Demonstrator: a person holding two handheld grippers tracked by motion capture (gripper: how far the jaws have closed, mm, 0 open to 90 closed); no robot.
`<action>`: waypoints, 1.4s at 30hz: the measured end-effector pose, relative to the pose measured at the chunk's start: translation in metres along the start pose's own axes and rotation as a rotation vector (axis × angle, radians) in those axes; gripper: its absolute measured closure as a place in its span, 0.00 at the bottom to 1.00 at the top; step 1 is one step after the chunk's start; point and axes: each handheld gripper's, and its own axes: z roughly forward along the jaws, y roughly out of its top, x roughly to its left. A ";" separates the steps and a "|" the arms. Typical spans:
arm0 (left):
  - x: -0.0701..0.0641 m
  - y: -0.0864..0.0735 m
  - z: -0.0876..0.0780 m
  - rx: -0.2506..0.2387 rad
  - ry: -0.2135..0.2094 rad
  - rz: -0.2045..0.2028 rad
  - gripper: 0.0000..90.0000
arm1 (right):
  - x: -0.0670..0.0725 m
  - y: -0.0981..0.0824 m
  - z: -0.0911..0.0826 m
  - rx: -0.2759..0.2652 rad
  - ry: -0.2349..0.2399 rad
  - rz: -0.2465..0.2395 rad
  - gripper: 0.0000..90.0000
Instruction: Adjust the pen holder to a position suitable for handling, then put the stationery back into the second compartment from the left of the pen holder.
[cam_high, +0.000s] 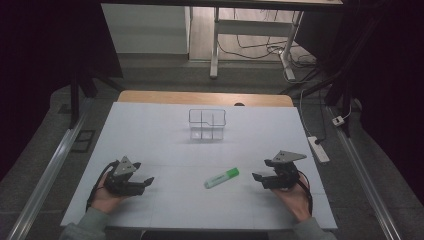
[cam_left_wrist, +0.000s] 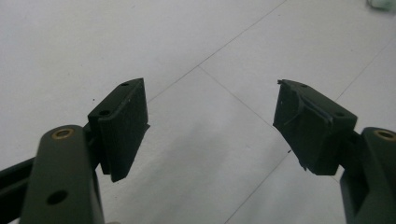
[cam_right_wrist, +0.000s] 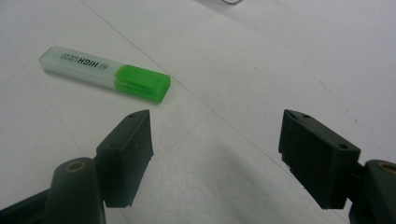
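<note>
The green highlighter (cam_high: 221, 178) lies flat on the white table (cam_high: 150, 135), between the two grippers and nearer the right one; its pale barrel points toward the person's left and its green cap toward the right and slightly away; behind it, well apart, stands a small clear divided tray (cam_high: 207, 124), empty as far as the high view tells.

The right gripper (cam_high: 261, 177) rests low over the table just beside the cap end; its jaws stand wide apart with nothing between them; in the right gripper view the highlighter (cam_right_wrist: 105, 73) sits ahead and off to the left of the gap, not inside it. The left gripper (cam_high: 146, 182) sits near the table's left front, jaws likewise spread and empty; in its own view a sliver of green shows at the far upper right corner.

The step in hand looks like a reach for the pen by the right gripper; to do it well the hand should slide left and forward until the barrel lies across the gap, not along it; turning the wrist so the pads meet the long flat sides would give a steadier hold than pinching the ends; taking it near the join of cap and barrel should keep it balanced; the jaws should stay low enough to catch it, yet not scrape the table; closing too early would likely nudge the pen away.
</note>
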 end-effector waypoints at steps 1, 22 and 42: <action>0.000 0.000 0.000 0.000 0.000 0.000 0.29 | 0.000 0.000 0.000 0.000 -0.003 0.000 0.29; -0.002 0.001 0.002 0.006 -0.003 0.004 0.29 | 0.003 0.016 0.008 0.015 -0.004 0.015 0.40; -0.002 0.001 0.003 0.014 -0.005 0.010 0.28 | 0.008 0.031 0.030 0.074 0.043 0.023 0.99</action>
